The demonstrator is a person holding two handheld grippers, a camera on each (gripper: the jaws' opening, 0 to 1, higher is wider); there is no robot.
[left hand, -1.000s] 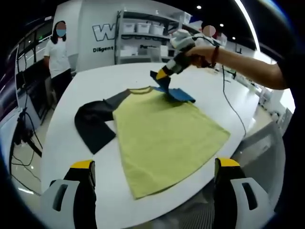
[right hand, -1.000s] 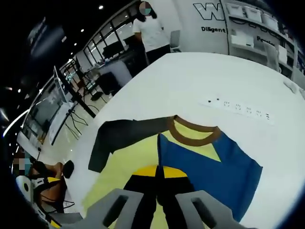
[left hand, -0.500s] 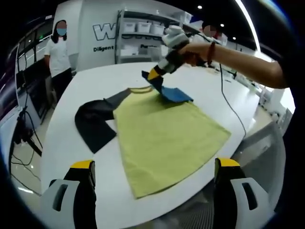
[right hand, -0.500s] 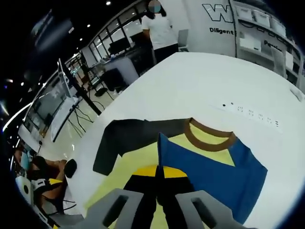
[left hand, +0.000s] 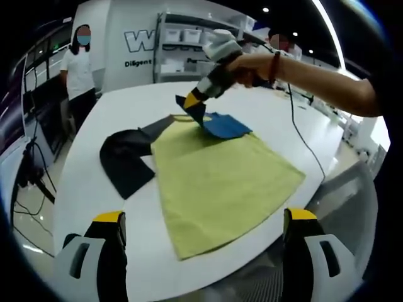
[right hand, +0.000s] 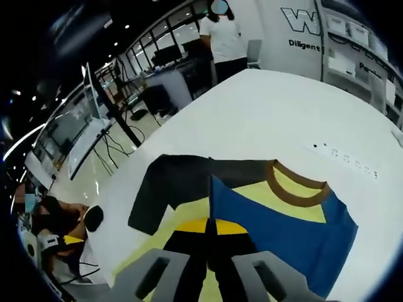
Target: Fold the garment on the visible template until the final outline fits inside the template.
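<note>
Yellow-green shirt (left hand: 220, 176) spread flat on white table (left hand: 82, 189), dark sleeve (left hand: 123, 160) out to the left. Right gripper (right hand: 211, 228) pressed together, pinching blue sleeve (right hand: 283, 229), lifted and drawn over the shirt near the brown collar (right hand: 296, 189). Left gripper (left hand: 204, 220) spread wide, near table edge, off the cloth.

Ahead of my jaws, I am reading a large "W" on the white wall (left hand: 119, 38), with smaller lettering beginning "Dil" under it; the rest is cut off.
</note>
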